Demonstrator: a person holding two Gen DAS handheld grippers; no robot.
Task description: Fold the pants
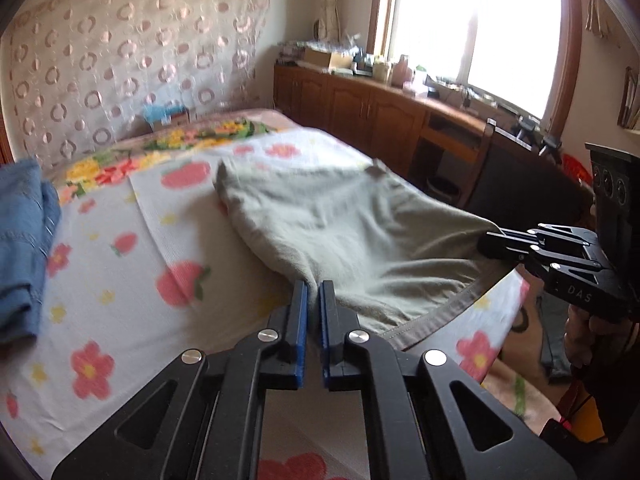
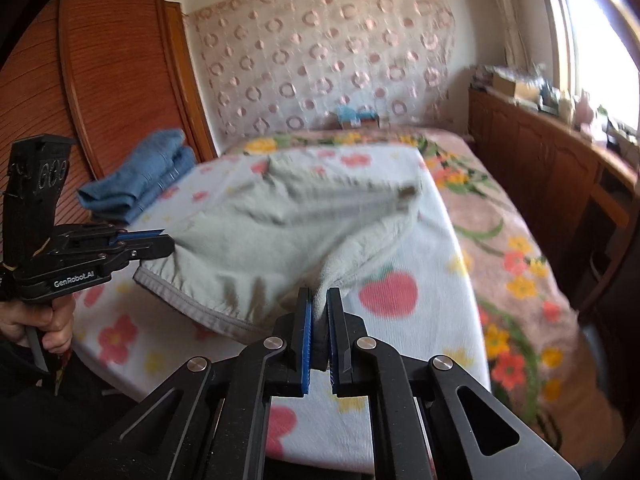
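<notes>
Pale grey-green pants (image 1: pixel 352 232) lie on a white flowered blanket (image 1: pixel 120 280) on the bed, with their near end lifted. My left gripper (image 1: pixel 314 286) is shut on one near corner of the pants. My right gripper (image 2: pixel 319 294) is shut on the other near corner; it shows at the right of the left wrist view (image 1: pixel 490 242). The left gripper shows at the left of the right wrist view (image 2: pixel 170 242). The pants (image 2: pixel 280 232) hang stretched between the two grippers, their hem edge sagging; the far end rests on the blanket (image 2: pixel 420 280).
Folded blue cloth (image 1: pixel 24 248) lies on the bed's left side, also in the right wrist view (image 2: pixel 140 176). A wooden cabinet (image 1: pixel 380 112) with clutter runs under the window at the right. A patterned curtain (image 2: pixel 320 60) hangs behind the bed.
</notes>
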